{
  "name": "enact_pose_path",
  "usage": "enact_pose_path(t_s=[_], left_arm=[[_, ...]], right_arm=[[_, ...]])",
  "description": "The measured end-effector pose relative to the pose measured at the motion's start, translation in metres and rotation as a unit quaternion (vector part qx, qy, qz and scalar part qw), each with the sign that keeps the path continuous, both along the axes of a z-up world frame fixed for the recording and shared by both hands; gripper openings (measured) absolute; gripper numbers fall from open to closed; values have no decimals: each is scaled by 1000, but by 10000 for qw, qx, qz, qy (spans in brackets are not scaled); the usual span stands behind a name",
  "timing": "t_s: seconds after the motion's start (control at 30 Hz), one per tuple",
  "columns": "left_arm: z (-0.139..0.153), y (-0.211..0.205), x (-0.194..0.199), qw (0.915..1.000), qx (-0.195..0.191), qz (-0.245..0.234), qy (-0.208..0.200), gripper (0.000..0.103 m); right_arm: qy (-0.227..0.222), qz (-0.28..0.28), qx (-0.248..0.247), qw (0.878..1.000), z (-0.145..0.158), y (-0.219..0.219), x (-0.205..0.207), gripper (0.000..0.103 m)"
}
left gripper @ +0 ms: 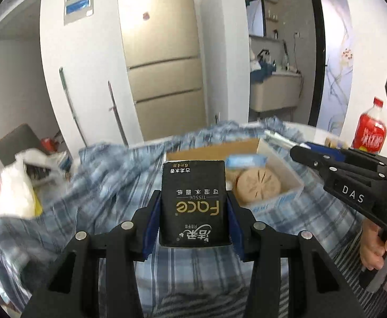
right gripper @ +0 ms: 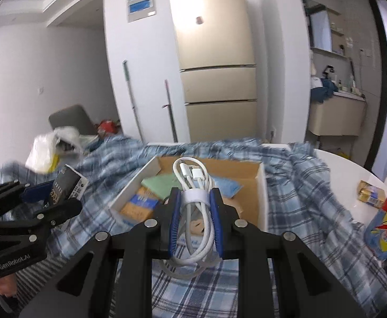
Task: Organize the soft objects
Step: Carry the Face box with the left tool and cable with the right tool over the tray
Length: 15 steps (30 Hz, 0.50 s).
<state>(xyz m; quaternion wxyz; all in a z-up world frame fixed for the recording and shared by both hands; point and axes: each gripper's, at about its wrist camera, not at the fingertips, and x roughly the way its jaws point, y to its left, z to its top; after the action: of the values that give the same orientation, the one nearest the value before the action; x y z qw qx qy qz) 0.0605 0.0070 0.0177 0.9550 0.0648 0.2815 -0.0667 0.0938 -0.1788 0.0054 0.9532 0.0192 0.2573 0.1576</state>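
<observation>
While both grippers hang above a blue-and-white plaid cloth (right gripper: 299, 185) spread over the white bench (right gripper: 352, 169), each one carries something. The left gripper (left gripper: 193, 212) has its blue-padded fingers (left gripper: 152, 220) pressed on the two long sides of a black tissue pack (left gripper: 193, 201), whose gold "Face TISSUE" print reads upside down in the left wrist view; the pack's lower end is cut off behind the finger bases. From the right wrist view the same pack (right gripper: 66, 185) shows only partly, at the left edge, with its print too skewed to read fully. The right gripper (right gripper: 196, 212) has its fingers (right gripper: 174, 217) drawn narrow around a coiled white charging cable (right gripper: 193, 182) bound with a white strap; the coil's bottom loops hang below the pads and blur against the cloth.

Beyond both grippers sits an open cardboard box (right gripper: 262, 185). Inside it lie a green cloth-like piece (right gripper: 161, 185), a blue one (right gripper: 227, 185), an orange-and-blue packet (right gripper: 140, 204) and a round tan item (left gripper: 259, 182), the last mostly hidden by the cable in the right wrist view. What those pieces are cannot be made out.

A red soft-drink bottle (left gripper: 369, 129) stands on the bench at the right, and a white plastic bag (left gripper: 16, 190) is smeared by blur at the left. A hand (left gripper: 373, 246) shows below the right gripper, cut off by the frame's rim.
</observation>
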Motion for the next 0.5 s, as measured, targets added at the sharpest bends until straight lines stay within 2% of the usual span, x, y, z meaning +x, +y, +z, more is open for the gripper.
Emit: enact_pose_path(t_s=[0.1, 0.2, 0.27, 0.4, 0.5], left_arm=[[15, -6, 15, 9998, -35, 61, -179, 48], [26, -9, 35, 9995, -197, 29, -227, 48], [31, -15, 48, 9992, -132, 47, -364, 48], [34, -22, 65, 9978, -82, 133, -645, 48], [23, -24, 77, 9982, -138, 149, -557, 48]], right_arm=[[123, -85, 182, 9997, 20, -10, 12, 21], [-107, -196, 7, 9998, 40, -7, 22, 21], [-187, -209, 42, 9996, 48, -3, 32, 21], [-149, -296, 175, 9993, 49, 0, 55, 21], [-117, -480, 194, 9986, 37, -9, 67, 21]])
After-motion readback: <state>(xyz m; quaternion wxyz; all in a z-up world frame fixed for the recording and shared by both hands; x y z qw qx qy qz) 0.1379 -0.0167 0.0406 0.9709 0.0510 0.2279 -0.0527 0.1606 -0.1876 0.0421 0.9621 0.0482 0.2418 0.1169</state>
